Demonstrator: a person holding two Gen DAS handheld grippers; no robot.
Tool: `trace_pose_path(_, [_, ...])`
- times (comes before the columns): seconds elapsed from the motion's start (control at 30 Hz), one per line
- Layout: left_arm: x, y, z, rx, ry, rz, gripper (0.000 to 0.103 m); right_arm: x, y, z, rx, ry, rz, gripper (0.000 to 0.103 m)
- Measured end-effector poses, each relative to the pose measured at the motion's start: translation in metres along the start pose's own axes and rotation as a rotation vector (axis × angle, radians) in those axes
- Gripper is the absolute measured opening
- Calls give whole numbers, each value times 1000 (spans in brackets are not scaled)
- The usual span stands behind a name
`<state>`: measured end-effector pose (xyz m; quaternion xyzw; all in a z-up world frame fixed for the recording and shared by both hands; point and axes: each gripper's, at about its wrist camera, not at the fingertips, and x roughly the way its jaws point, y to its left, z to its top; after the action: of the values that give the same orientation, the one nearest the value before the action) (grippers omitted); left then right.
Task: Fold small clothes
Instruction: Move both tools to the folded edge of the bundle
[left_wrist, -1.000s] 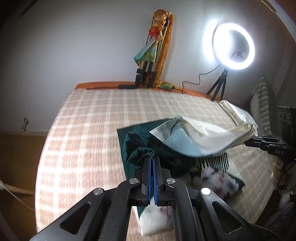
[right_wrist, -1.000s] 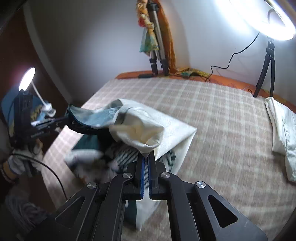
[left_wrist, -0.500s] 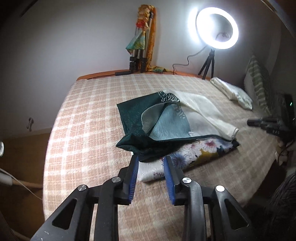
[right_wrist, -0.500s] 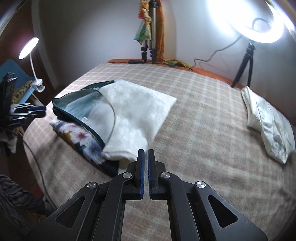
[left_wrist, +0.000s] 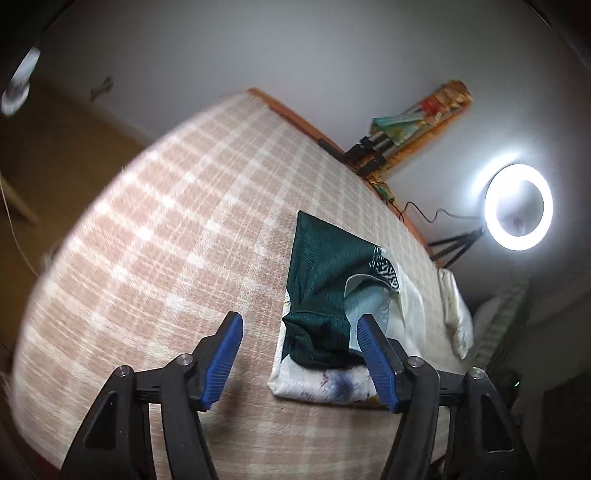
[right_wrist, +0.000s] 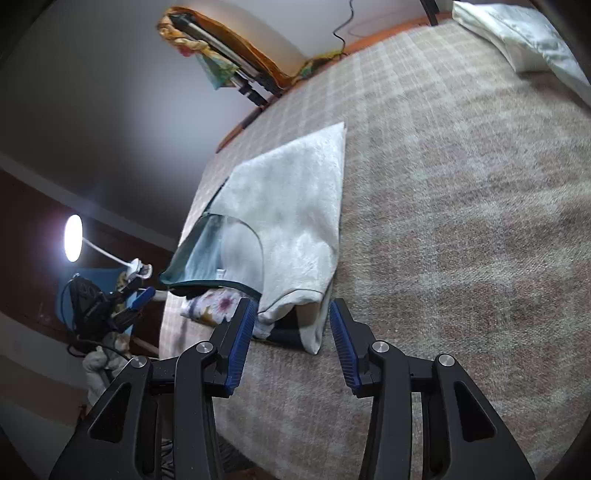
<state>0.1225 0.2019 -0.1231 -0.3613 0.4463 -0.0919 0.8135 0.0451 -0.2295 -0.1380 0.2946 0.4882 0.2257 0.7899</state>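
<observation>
Change: both grippers, pinching the cloth a second ago, now hang spread and empty.
Clothes (left_wrist: 325, 295): folded pile flat on the checked bed (left_wrist: 166, 240).
Left gripper (left_wrist: 299, 354): wide open, just short of the pile.
Right gripper (right_wrist: 291, 332): wide open, holding nothing, at the pile's near edge (right_wrist: 295, 229).
Behind: ring light (left_wrist: 519, 206).

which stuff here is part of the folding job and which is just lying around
Part of the job:
folded garment, green outside and pale inside, lying on the floral cloth
left gripper, open
right gripper, open

Lying about:
ring light
tripod legs against the wall
desk lamp
white pillow
plaid bedspread
</observation>
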Motion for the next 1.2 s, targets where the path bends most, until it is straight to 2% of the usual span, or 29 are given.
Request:
trace_pose_path(0.07, [10,5,0,-43,22,-14,65,5,-4,1,24,3,-11,42])
trace_pose_path(0.13, [21,4,-2,-59,52,-38,61,8,-11,3,69,7,16,42])
trace_pose_path(0.17, [26,1,-3,-53,68,-39,53,9,-14,4,80,8,22,42])
trace_pose_path(0.2, [31,-3,-4,-42,85,-34,41,10,-15,5,87,8,27,42])
trace_pose_path(0.37, [38,-15,-10,10,88,-12,8,20,-13,9,86,19,42,40])
trace_pose_path(0.4, [38,-19,-12,32,81,-2,7,22,-12,10,82,21,42,35])
trace_pose_path(0.43, [36,-21,-13,48,74,2,6,24,-10,10,72,18,47,19])
trace_pose_path(0.47, [33,-23,-14,68,63,8,4,25,-9,10,61,20,50,6])
trace_pose_path(0.7, [6,-45,-27,212,-7,60,2,-1,0,14,3,-58,65,3])
trace_pose_path(0.83, [4,-41,-42,277,-11,124,2,-20,-7,9,32,-79,127,2])
trace_pose_path(0.9, [10,-30,-49,279,15,160,2,-18,-9,3,22,-62,107,2])
trace_pose_path(1.07, [7,-23,-65,326,28,183,5,-4,-21,-6,22,-13,22,2])
trace_pose_path(1.13, [0,-24,-68,331,16,169,15,-8,-22,-3,-8,-32,-32,2])
trace_pose_path(1.17, [-3,-24,-69,328,11,168,32,-11,-20,-3,-28,-44,-56,7])
trace_pose_path(1.2, [-5,-24,-69,323,5,160,43,-14,-18,-2,-36,-55,-61,7])
